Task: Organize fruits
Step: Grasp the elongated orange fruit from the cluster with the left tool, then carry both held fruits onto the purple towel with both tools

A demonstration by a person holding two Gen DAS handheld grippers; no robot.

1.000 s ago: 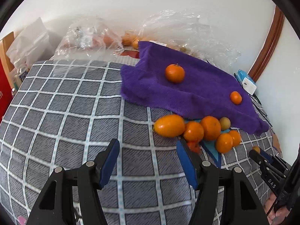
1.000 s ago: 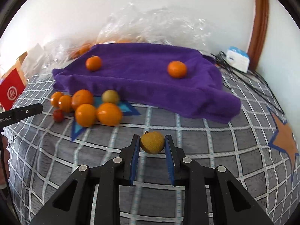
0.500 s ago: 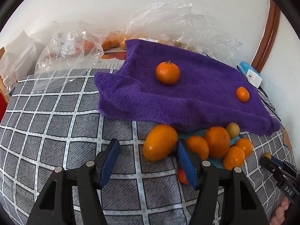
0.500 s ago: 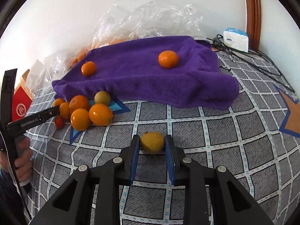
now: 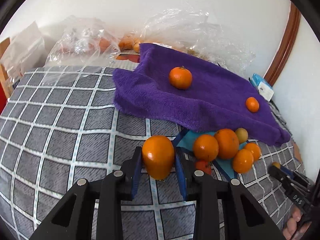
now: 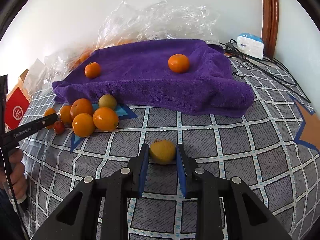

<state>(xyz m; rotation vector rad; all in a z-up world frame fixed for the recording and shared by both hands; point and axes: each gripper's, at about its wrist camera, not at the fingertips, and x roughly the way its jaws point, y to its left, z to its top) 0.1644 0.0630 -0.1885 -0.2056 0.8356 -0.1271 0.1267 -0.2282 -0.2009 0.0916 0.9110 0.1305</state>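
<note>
My left gripper (image 5: 158,152) is closing its jaws, and the blue pads press both sides of a large orange (image 5: 158,157) on the checked cover. To its right lies a pile of oranges (image 5: 226,148) with a small red fruit (image 5: 203,166). Two mandarins (image 5: 180,77) (image 5: 252,104) rest on a purple towel (image 5: 200,104). My right gripper (image 6: 162,150) is shut on a small yellow fruit (image 6: 162,151) low over the cover. In the right wrist view the pile (image 6: 90,118) lies at the left in front of the towel (image 6: 150,80).
Crumpled clear plastic bags (image 5: 190,26) holding more fruit lie behind the towel by the wall. A white box (image 6: 250,45) and black cables (image 6: 270,64) are at the back right. A red box (image 6: 17,110) stands at the left. A hand (image 6: 17,172) holds the left gripper.
The left gripper moved up to the large orange and shut on it. The right gripper kept its hold on the yellow fruit and hardly moved.
</note>
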